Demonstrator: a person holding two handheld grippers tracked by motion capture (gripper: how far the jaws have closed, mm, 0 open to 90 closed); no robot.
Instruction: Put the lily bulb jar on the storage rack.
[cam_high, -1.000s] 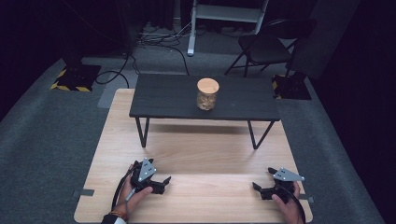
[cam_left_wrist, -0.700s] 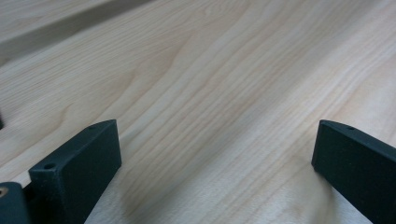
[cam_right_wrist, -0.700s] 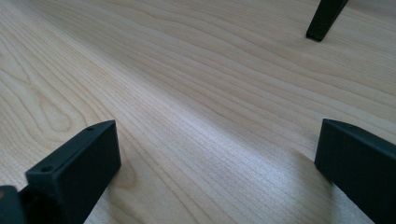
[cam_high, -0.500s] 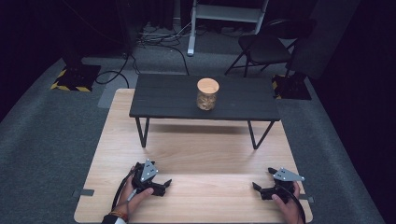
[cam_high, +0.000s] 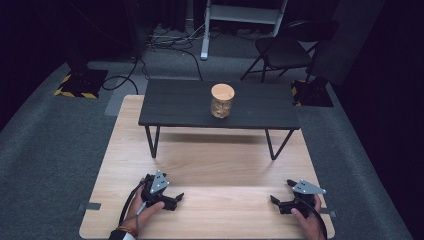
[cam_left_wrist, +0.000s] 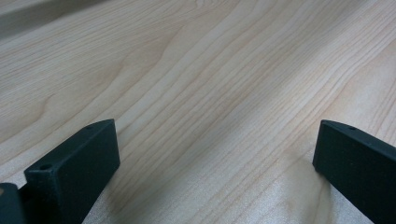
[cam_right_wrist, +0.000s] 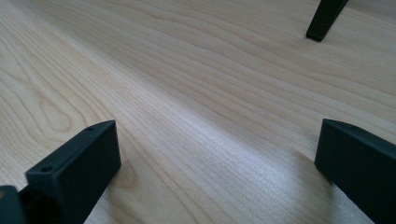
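The left gripper (cam_high: 176, 198) rests low on the pale wooden board (cam_high: 220, 175), jaws spread wide with nothing between them; its own view shows the two black jaws (cam_left_wrist: 74, 172) far apart over bare wood grain. The right gripper (cam_high: 276, 202) lies the same way on the board's other near corner, released and empty, its jaws also parted over plain wood, with the foot of a black metal leg (cam_right_wrist: 324, 21) ahead of it and off to one side. The two point inward, toward each other, well apart.

Beyond both grippers, ahead and raised above them, stands a small dark rectangular table on thin black legs (cam_high: 220, 105). On its top, roughly midway between the two grippers' lines of reach and a little nearer the right one, sits a clear glass jar with a round wooden lid (cam_high: 222, 100), upright, with something pale inside that is too small to make out. Nothing touches it.

The step in hand looks like the opening reach toward that jar. To do it well, each gripper should lift clear of the board first, then rise above the dark tabletop's near edge before going forward, so that no jaw knocks the edge or a leg. One gripper would best close on the glass body low down, jaws level and square to it, to hold it steady; the other can then come at the lid from above.
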